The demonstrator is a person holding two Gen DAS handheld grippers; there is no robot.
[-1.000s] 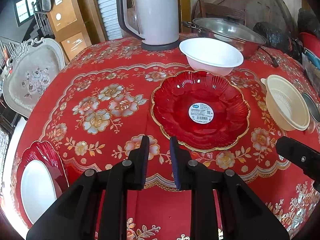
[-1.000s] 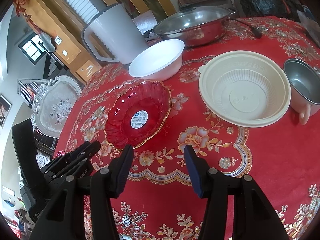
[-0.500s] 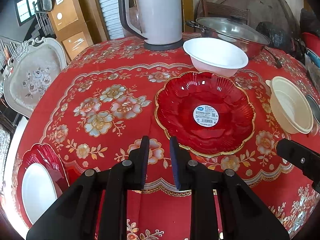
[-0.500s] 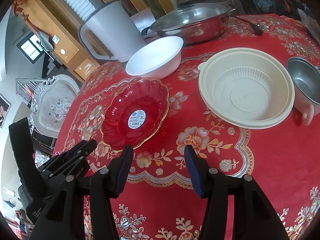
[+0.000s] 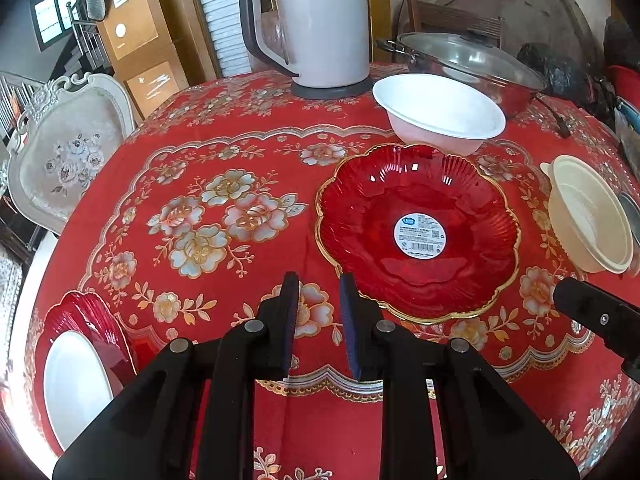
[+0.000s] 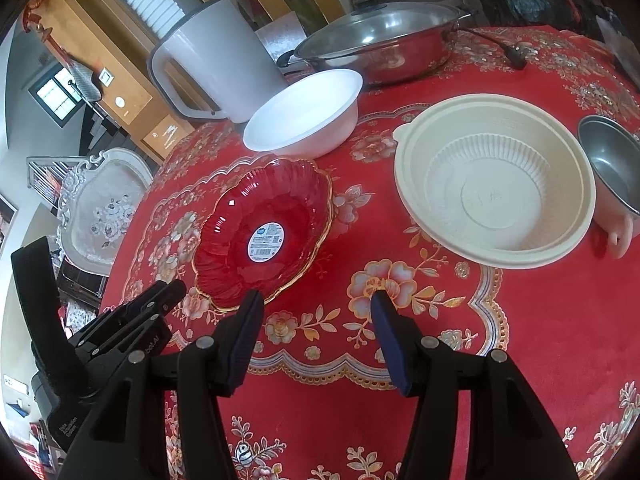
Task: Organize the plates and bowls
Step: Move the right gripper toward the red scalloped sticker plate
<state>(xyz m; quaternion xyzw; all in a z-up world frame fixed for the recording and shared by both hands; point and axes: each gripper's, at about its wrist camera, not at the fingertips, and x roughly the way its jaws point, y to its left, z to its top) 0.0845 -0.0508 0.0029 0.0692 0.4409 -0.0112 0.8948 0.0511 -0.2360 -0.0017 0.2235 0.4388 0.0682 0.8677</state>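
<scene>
A red scalloped plate point(image 5: 416, 232) with a gold rim and a white sticker lies mid-table; it also shows in the right wrist view point(image 6: 264, 236). A white bowl point(image 5: 438, 118) stands behind it. A cream plastic bowl point(image 6: 494, 186) sits to the right, with a small steel bowl point(image 6: 612, 168) beside it. At the near left a white plate point(image 5: 76, 388) rests on a red plate point(image 5: 102, 332). My left gripper point(image 5: 318, 280) is open a narrow gap and empty, just short of the red plate's near left rim. My right gripper point(image 6: 316, 300) is open wide and empty, above the cloth near the plate's near right rim.
A white kettle point(image 5: 316, 20) and a lidded steel pot point(image 5: 468, 60) stand at the back of the round table with a red floral cloth point(image 5: 208, 216). A white ornate chair point(image 5: 68, 148) stands at the left.
Both grippers have drifted a little, so the red plate has shifted right and down in the left view and left in the right view. Jaw openings are unchanged.
</scene>
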